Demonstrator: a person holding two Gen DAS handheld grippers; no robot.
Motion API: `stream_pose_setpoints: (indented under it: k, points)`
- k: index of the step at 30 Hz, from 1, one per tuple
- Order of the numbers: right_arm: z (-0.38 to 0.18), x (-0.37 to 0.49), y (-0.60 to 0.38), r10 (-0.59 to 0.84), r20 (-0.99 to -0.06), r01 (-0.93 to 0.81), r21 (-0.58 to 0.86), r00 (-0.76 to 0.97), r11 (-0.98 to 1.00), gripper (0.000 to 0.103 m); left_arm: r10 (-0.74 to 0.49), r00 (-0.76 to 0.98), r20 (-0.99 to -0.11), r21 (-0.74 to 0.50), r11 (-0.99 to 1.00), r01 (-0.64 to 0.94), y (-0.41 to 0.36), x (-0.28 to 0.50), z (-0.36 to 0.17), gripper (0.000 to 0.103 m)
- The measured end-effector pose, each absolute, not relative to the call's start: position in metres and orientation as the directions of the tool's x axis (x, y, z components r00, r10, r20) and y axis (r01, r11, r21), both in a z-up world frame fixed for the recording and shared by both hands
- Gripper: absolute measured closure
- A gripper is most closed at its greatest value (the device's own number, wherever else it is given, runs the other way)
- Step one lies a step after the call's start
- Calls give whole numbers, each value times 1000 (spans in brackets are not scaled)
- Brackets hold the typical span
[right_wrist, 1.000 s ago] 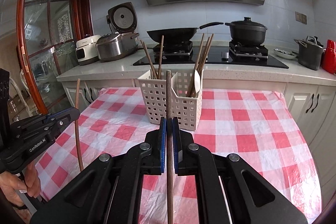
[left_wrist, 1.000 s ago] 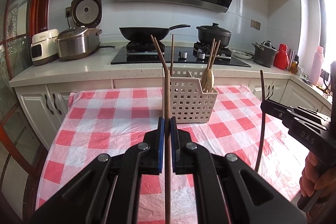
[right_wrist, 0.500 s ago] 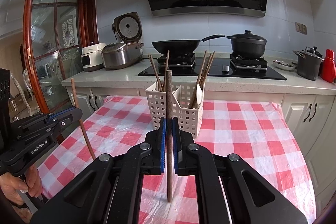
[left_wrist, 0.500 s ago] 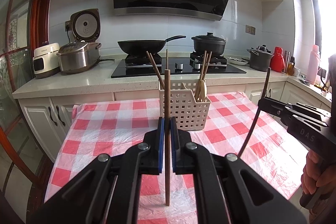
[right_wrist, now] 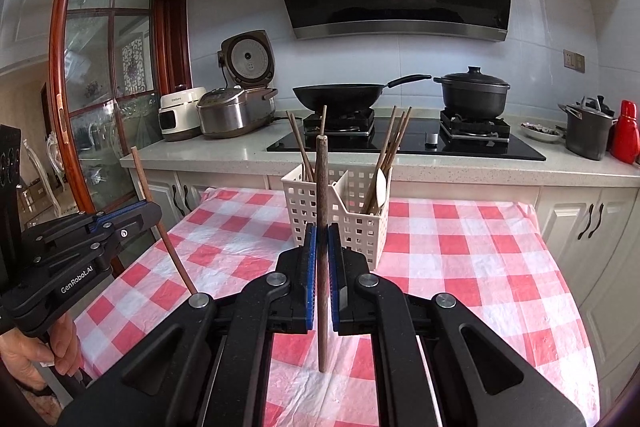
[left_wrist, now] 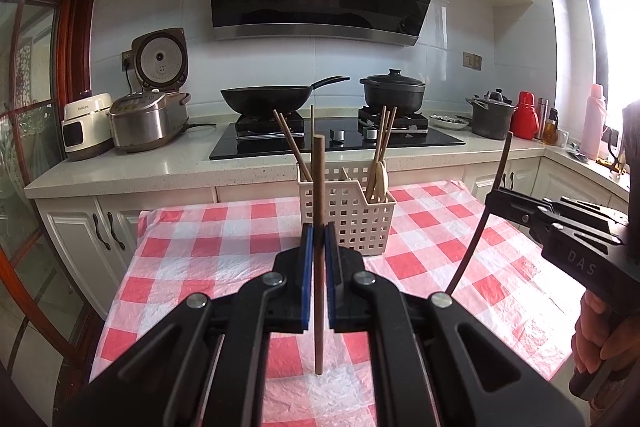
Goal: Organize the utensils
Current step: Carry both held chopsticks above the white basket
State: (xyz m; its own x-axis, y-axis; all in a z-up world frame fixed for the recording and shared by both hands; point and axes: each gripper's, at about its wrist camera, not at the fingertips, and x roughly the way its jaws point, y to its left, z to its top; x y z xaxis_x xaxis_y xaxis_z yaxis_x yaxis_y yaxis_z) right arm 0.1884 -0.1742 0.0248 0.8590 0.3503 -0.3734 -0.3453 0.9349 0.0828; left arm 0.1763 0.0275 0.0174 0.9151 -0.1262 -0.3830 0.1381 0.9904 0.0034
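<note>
Standing over the red-checked tabletop (left_wrist: 208,259), both claws are raised with one stick each.
Left claw: the left claw (left_wrist: 319,247) is clamped on a brown chopstick (left_wrist: 319,187), held upright, its lower end hanging free above the cloth.
Left claw, seen from the right: the left claw (right_wrist: 148,212) holds that stick tilted, top leaning left.
Basket: a white slotted basket (left_wrist: 352,215) stands at the far middle of the tabletop, split into two compartments; chopsticks (left_wrist: 290,143) lean in the left one, more chopsticks and a pale spoon (left_wrist: 382,173) in the right one.
Right claw: the right claw (right_wrist: 322,247) is closed on a darker chopstick (right_wrist: 322,187), upright, in line with the basket (right_wrist: 360,223).
Far counter: rice cooker (left_wrist: 150,119), wok (left_wrist: 264,99), black pot (left_wrist: 394,93).
</note>
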Motion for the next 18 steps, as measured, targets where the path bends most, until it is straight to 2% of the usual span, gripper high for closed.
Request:
stream_pose_setpoints:
  k: [18]
  points:
    - [47, 230, -176, 333, -356, -337, 52, 873, 940, 97, -137, 912, -386, 66, 982, 175, 4, 216, 33, 97]
